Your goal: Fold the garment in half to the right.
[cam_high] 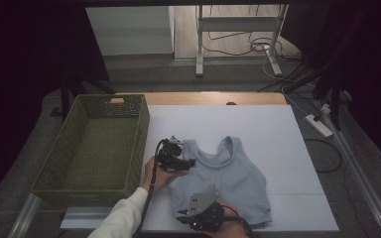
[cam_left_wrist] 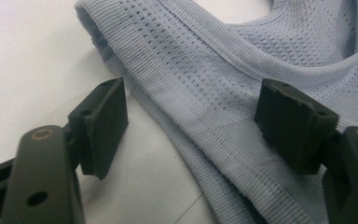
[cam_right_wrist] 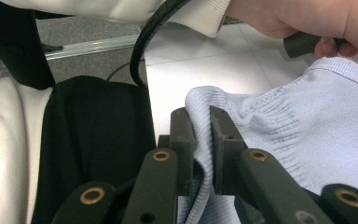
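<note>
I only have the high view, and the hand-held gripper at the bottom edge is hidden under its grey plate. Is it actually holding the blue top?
Observer: Yes. In the right gripper view the right hand-held gripper is shut on the ribbed hem of the blue top.
Operator: And the left one by the strap?
Observer: The left hand-held gripper is open, its jaws straddling the strap with neither pad pressing the fabric.
Operator: Is the strap flat there?
Observer: Mostly; it lies on the white table, with its outer edge slightly rolled.
</note>
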Tool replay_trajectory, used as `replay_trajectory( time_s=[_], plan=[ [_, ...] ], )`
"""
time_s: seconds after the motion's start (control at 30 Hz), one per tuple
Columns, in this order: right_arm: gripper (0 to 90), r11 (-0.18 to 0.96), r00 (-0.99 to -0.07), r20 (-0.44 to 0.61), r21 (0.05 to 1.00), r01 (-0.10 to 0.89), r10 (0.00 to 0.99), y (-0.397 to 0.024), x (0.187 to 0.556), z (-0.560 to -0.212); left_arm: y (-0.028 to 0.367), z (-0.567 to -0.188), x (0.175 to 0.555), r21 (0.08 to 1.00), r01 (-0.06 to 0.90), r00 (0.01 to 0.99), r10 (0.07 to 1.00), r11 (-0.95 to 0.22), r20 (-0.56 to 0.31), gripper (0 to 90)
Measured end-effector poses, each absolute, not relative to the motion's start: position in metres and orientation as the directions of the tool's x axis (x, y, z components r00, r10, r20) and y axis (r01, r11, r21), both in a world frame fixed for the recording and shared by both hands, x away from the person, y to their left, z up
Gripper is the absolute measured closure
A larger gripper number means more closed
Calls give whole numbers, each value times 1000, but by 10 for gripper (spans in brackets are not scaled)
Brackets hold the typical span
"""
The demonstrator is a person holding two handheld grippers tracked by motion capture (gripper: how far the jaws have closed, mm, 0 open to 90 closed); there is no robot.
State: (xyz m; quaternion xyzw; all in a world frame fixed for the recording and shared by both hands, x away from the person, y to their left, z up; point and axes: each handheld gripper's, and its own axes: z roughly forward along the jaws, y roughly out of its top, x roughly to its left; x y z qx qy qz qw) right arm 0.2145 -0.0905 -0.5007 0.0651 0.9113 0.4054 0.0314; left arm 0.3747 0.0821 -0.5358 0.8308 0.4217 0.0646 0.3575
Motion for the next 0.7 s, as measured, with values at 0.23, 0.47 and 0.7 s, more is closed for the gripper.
replay_trajectory(
  time_s=[0.23, 0.47, 0.7],
  plan=[
    [811, 662, -989, -1, 743, 96, 145, -91, 215, -500, 82, -537, 370, 664, 649, 644, 732, -370, -221, 388],
    [811, 662, -990, 0, 743, 97, 144, -91, 215, -500, 80, -538, 364, 676, 628, 655, 732, -387, -189, 530],
    [811, 663, -990, -1, 743, 96, 144, -92, 215, -500, 80, -541, 361, 687, 627, 654, 727, -367, -208, 739]
  ],
)
